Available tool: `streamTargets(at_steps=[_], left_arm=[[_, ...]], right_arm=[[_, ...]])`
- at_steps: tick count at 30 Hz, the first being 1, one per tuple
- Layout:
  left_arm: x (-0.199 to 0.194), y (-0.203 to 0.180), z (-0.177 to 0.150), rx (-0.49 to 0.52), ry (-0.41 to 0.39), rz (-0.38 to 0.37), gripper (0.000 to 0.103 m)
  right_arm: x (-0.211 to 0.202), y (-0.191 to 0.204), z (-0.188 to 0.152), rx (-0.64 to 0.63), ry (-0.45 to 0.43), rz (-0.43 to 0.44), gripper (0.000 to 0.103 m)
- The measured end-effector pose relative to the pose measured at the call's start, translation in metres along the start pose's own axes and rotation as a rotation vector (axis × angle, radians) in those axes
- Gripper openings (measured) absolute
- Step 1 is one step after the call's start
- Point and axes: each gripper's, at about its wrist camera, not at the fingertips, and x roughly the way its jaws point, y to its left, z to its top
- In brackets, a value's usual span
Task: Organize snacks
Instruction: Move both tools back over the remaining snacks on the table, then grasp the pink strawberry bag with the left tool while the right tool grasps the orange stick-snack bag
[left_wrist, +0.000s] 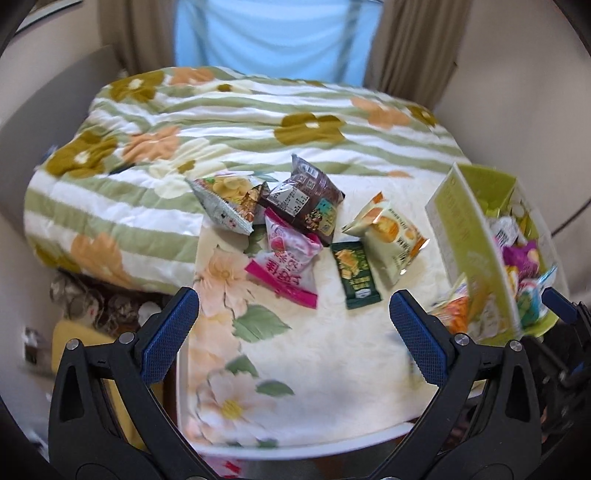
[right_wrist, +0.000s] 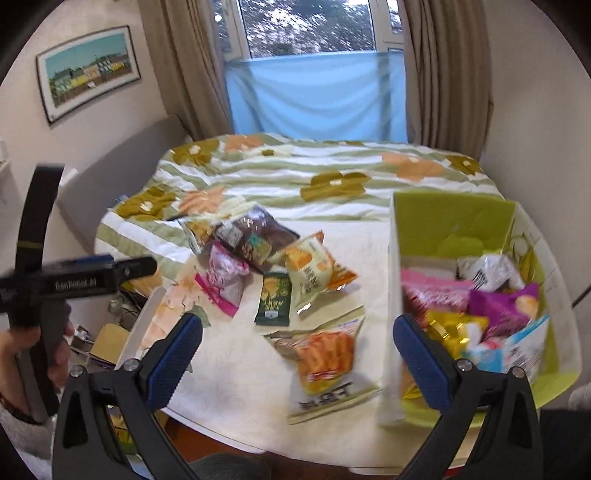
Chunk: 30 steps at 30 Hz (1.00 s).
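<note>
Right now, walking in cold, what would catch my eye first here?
Probably the lime-green box at the table's right, crammed with bright snack packets. Next, the loose packets scattered mid-table: a pink one, a dark green one and a big orange-printed bag lying beside the box. Both tools frame the scene with open blue-padded fingers, holding nothing.

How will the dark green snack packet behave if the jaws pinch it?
The dark green snack packet lies flat and thin on the tablecloth, so it is probably light and floppy. Its glossy film may slip. With little height to grip, it may slide rather than lift.
</note>
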Motion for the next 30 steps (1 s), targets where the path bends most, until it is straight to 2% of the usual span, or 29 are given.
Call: streamTargets(at_steps=[3,8,11,15,19,25,27,30], left_arm=[[0.03,0.007,0.008,0.076,0.026,-0.025,0.102],[0.077,0.014,0.016,0.136,0.054,-0.054,0.102],[0.108,0.014,0.016,0.193,0.071,-0.048,0.102],[0.139,0.01,0.013,0.251,0.092,-0.045,0.095],[0.161,0.005,0.01,0.301,0.09,-0.021,0.092],[0.181,0.0,0.011,0.315,0.099,-0.035,0.078],[0.184,-0.002,0.01,0.318,0.106,-0.05,0.066],[0.183,-0.007,0.009,0.335,0.098,-0.047,0.058]], right_arm=[[0.023,0.012,-0.01,0.029,0.017,-0.058,0.103],[0.065,0.018,-0.027,0.098,0.048,-0.196,0.103],[0.083,0.016,-0.036,0.119,0.067,-0.263,0.103],[0.103,0.013,-0.048,0.119,0.087,-0.349,0.103],[0.114,0.01,-0.055,0.112,0.085,-0.397,0.103],[0.128,0.005,-0.062,0.117,0.096,-0.431,0.103],[0.131,0.002,-0.064,0.126,0.099,-0.434,0.103],[0.134,-0.001,-0.067,0.141,0.105,-0.44,0.102]])
